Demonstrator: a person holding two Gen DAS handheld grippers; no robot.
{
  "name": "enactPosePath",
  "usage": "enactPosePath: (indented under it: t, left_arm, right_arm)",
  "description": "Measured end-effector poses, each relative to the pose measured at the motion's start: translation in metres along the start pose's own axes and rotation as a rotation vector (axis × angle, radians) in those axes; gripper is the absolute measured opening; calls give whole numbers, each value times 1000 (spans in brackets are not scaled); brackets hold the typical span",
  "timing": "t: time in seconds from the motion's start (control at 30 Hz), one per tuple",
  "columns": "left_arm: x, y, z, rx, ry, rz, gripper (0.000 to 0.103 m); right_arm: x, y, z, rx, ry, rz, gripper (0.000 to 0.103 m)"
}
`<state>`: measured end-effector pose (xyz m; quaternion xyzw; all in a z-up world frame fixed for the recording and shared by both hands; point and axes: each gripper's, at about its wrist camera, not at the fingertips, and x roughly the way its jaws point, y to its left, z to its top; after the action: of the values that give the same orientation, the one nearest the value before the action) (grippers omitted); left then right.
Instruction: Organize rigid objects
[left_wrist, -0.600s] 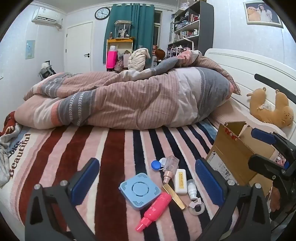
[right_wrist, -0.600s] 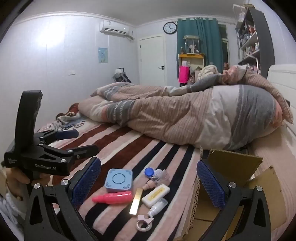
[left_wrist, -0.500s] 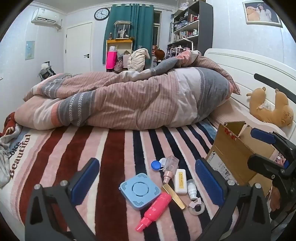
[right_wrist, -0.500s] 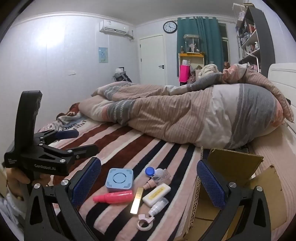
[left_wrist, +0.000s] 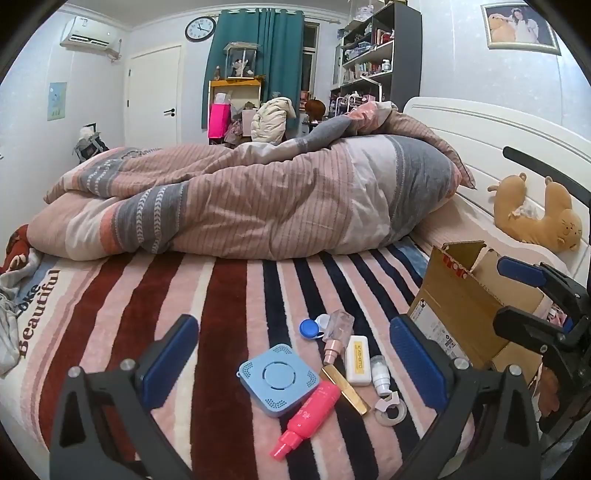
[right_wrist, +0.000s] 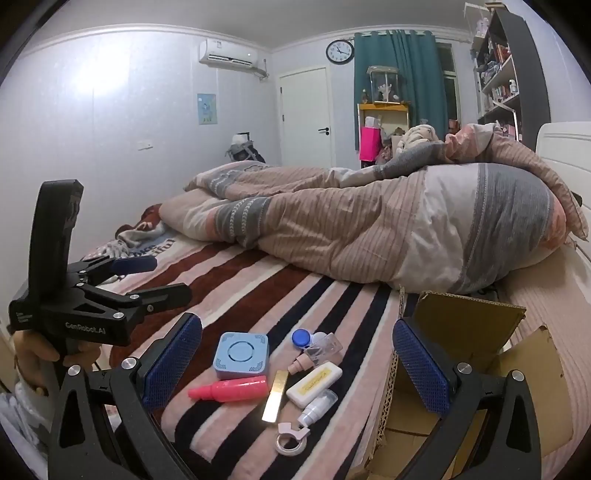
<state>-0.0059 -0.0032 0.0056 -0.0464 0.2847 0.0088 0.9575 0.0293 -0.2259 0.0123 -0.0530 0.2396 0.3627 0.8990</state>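
Nothing looks packed yet: the square pale-blue plastic case and its neighbours lie at six o'clock on the striped blanket, the brown cardboard box waits at three o'clock, and the left gripper and right gripper both gape, holding nothing.

The right tongs sit slightly nearer the cluster of small items around the blue square case on the bed, while the left view barely shifts at all.

You see a light-blue square case beside a hot-pink bottle on a blanket striped maroon, pink and navy. Your claw pads are blue; the box is brown.
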Motion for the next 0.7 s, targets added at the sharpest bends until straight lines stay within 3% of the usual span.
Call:
enactPosePath:
  t: [0.7]
  left_arm:
    - [2, -1, -2, 4, 4, -9, 103]
  right_arm:
    - [-4, -1, -1, 14, 0, -22, 103]
